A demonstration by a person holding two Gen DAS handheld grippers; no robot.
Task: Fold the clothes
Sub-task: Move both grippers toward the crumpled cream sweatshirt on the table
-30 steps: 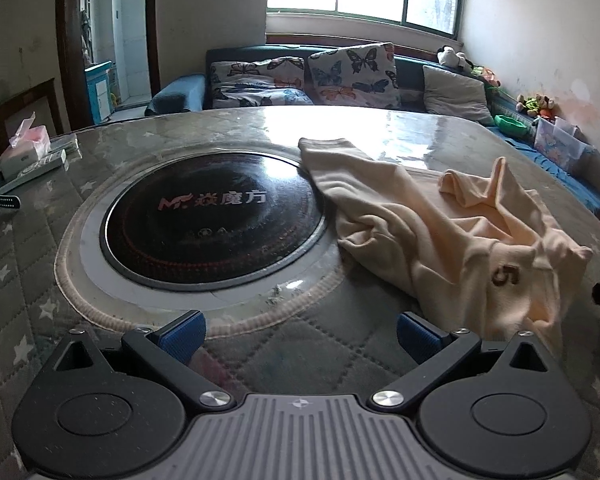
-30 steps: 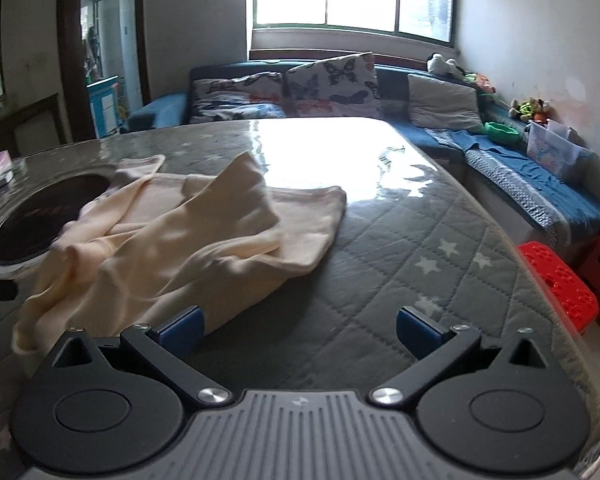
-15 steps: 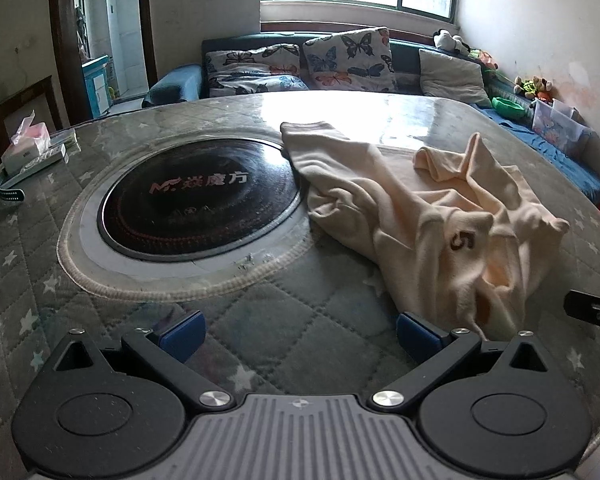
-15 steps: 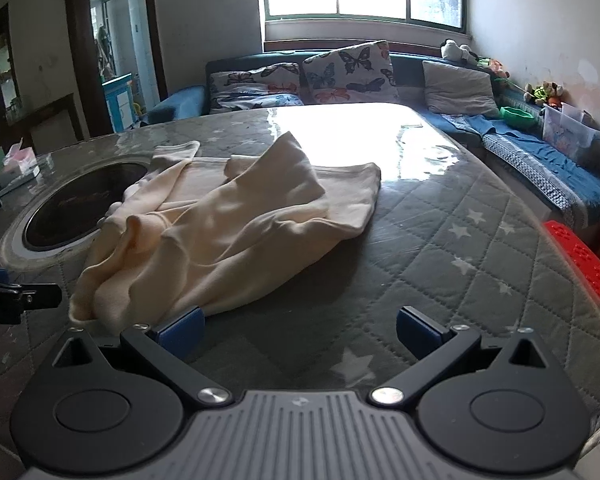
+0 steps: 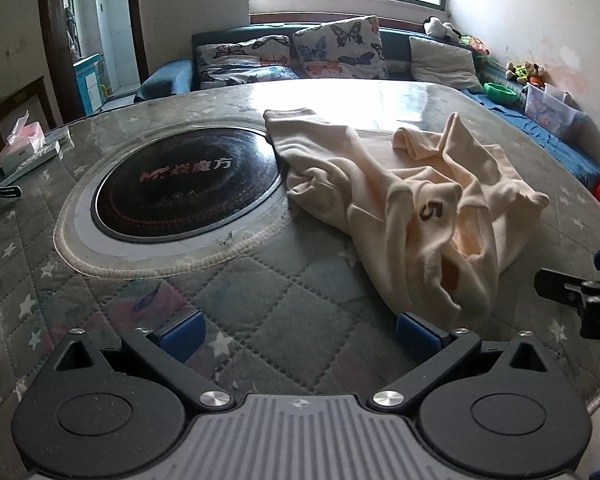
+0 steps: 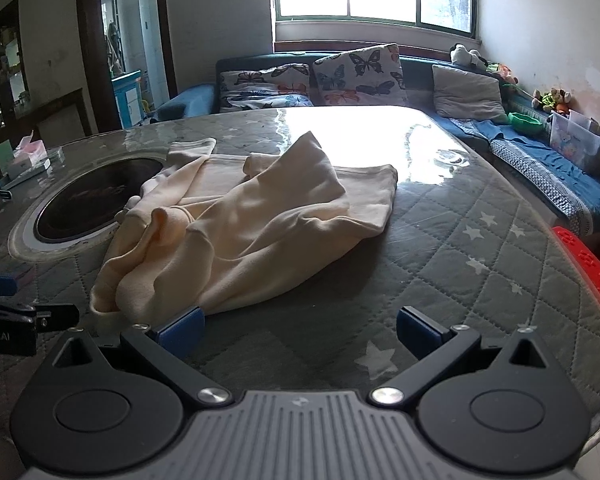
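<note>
A cream garment (image 5: 412, 196) with a brown "5" lies crumpled on the quilted grey table (image 5: 260, 320), right of a round black hob. Its near hem hangs just beyond my left gripper's right pad. My left gripper (image 5: 300, 330) is open and holds nothing. In the right wrist view the same garment (image 6: 252, 220) spreads from the hob toward the table's middle, and its near edge reaches the left pad of my right gripper (image 6: 300, 330), which is open and holds nothing. Each gripper shows at the edge of the other's view: the right one (image 5: 580, 292), the left one (image 6: 16, 316).
A round black hob (image 5: 184, 188) with a grey ring is set in the table's left half. A tissue box (image 5: 22, 146) and small items sit at the far left edge. A sofa with butterfly cushions (image 5: 336, 48) runs behind. A red stool (image 6: 584, 268) stands at the right.
Both grippers have pulled back toward the near table edge and risen a little, so more table and garment show. The garment lies unmoved and both grippers stay open.
</note>
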